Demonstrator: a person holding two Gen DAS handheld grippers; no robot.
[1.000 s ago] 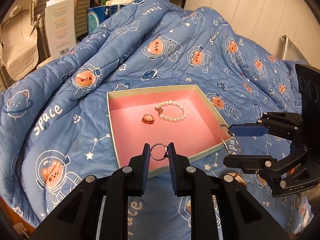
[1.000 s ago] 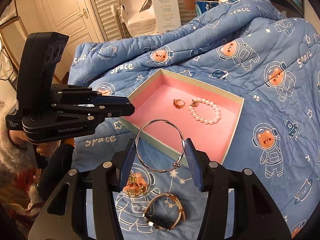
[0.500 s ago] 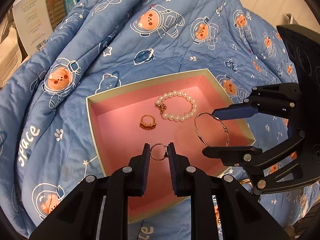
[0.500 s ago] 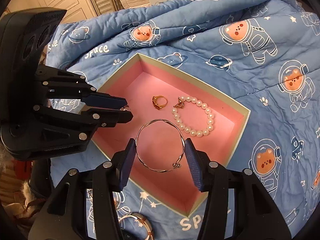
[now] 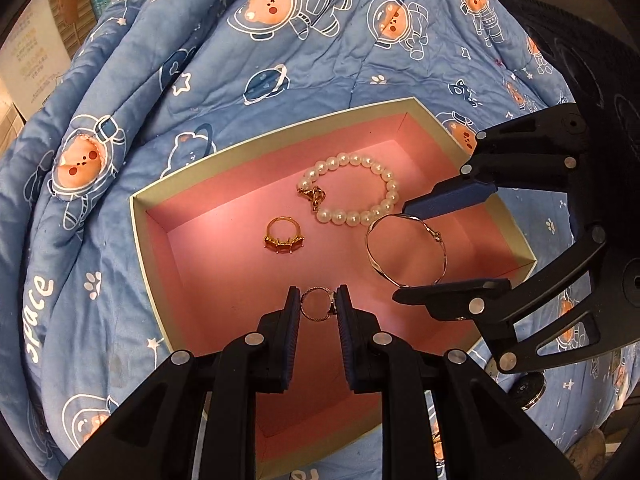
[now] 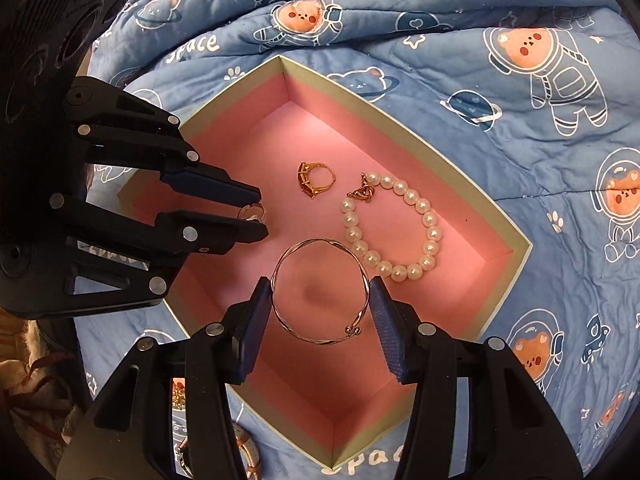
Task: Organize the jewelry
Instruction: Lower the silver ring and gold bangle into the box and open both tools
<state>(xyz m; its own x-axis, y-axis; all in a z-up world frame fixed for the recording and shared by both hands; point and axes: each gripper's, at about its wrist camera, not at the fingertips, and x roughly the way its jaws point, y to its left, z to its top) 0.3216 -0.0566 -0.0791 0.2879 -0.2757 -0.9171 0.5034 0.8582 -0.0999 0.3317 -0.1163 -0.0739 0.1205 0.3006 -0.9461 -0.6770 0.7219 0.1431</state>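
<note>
Both grippers now hang over the pink box interior, jaws gripping small ring and bangle.

bed covered by a blue space-print quilt; an open pink-lined box and a watch lie directly on it.

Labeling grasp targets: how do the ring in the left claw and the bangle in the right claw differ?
Size: the ring is a small loop; the bangle is a much wider hoop.
Grip: the left claw is nearly shut on the ring; the right claw stands far wider on the bangle.
Form: the ring looks like a closed band; the bangle is twisted wire ending in a small loop.
Shared: both silver-toned, pinched across their width, held over the pink box.
</note>
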